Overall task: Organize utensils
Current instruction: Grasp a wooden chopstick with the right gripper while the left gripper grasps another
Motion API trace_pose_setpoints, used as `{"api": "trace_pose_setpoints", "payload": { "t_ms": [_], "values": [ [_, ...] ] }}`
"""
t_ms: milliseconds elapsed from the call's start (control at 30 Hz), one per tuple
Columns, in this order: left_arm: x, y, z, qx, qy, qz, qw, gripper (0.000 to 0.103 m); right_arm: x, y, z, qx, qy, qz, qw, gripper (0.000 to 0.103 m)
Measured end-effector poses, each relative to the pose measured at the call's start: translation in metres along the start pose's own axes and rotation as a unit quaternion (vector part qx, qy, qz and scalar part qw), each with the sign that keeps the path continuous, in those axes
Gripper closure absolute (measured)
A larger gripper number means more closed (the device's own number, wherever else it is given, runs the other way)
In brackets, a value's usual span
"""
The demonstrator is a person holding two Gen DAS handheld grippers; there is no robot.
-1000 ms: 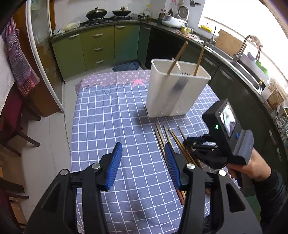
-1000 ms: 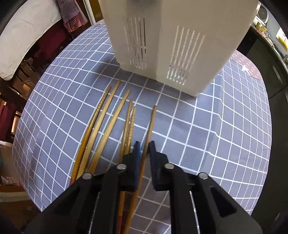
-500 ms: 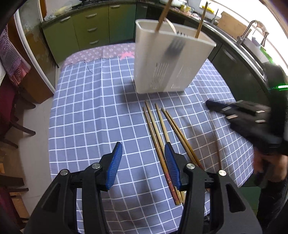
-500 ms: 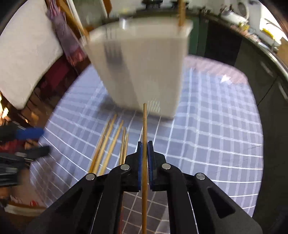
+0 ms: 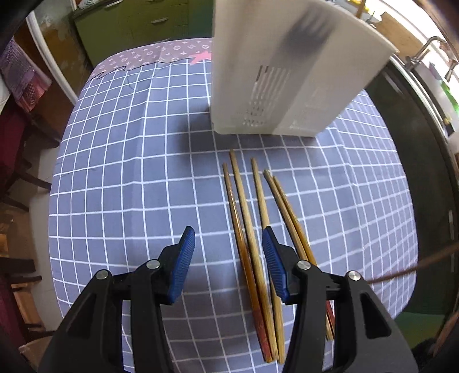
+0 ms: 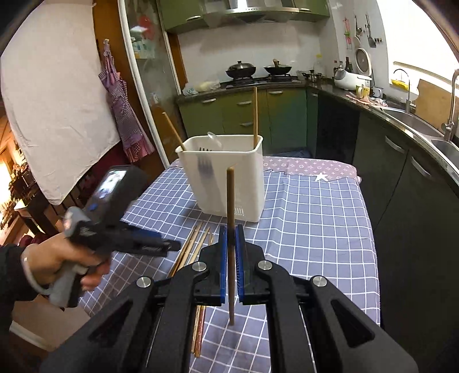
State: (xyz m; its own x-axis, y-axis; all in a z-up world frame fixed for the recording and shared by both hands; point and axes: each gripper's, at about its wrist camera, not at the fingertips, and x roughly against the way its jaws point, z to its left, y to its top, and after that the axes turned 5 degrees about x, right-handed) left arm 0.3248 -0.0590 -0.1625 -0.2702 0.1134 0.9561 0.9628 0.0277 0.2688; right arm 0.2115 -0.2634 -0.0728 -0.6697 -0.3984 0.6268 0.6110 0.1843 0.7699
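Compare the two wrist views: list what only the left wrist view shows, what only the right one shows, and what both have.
Only the left wrist view: the open left gripper from behind, and all five chopsticks on the table laid out in full.

Only the right wrist view: the right gripper shut on an upright chopstick, the left hand, two chopsticks in the holder, and the stove with woks.

Both: the white utensil holder, the checked tablecloth and green cabinets.
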Motion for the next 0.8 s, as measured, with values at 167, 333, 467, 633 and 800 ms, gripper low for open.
{"api": "trace_pose_setpoints", "payload": {
  "t_ms": [167,333,467,633,800],
  "values": [
    [-0.011,0.007,0.001,0.013,0.027,0.001,0.9996,0.063,0.001,-0.012,-0.001,0.001,0.006,-0.004,1.000,0.097],
    [-0.023,0.012,0.001,0.022,0.038,0.011,0.9990,0.068,0.005,-0.016,-0.003,-0.002,0.009,-0.005,1.000,0.097],
    [-0.029,0.013,0.002,0.025,0.038,0.012,0.9989,0.068,0.007,-0.017,-0.005,-0.004,0.012,-0.004,1.000,0.097],
    [-0.033,0.012,0.000,0.024,0.042,0.019,0.9986,0.068,0.005,-0.019,-0.006,-0.004,0.014,-0.003,1.000,0.097],
    [-0.037,0.014,-0.004,0.020,0.053,0.019,0.9982,0.081,0.005,-0.018,-0.006,-0.004,0.016,-0.003,1.000,0.097]
  ]
}}
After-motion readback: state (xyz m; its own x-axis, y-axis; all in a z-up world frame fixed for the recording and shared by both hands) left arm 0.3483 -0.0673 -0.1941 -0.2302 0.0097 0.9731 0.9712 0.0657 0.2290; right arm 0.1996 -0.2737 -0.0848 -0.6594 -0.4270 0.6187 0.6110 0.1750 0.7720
